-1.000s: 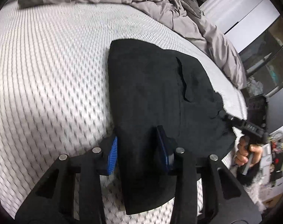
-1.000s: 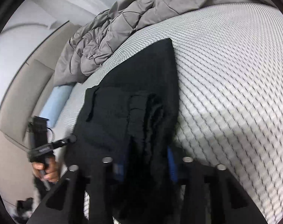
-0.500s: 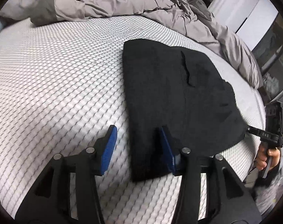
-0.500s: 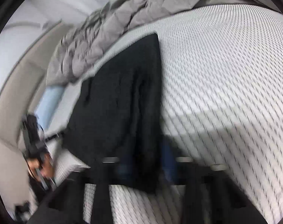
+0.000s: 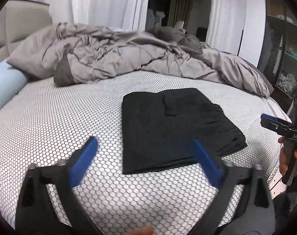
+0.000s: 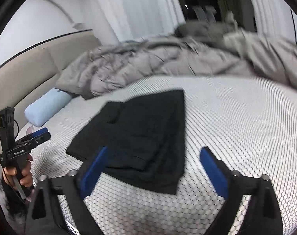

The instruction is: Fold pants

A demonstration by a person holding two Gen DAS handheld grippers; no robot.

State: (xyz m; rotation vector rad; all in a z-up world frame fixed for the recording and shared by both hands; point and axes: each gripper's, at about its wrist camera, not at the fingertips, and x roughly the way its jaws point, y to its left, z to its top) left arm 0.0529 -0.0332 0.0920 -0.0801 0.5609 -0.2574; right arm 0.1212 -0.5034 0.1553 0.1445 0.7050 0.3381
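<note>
**Pants folded, both claws let go**

The big bed (image 5: 50,129) has a gray blanket (image 5: 129,54) bunched up behind. The black pants (image 5: 174,125) lie folded on the bed. The left claw (image 5: 146,154) and right claw (image 6: 154,166) have just sprung wide apart, holding nothing.

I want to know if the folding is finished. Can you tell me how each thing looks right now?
Pants: folded into a flat rectangle, lying on the mattress, nothing holding them.
Left gripper: open, empty, jaws just opened, off the pants.
Right gripper: open, empty, jaws just opened, above the pants' near edge.
Duvet: crumpled in a heap at the far side.
Mattress: bare, no sheet.
Blue pillow: lying by the headboard.
</note>
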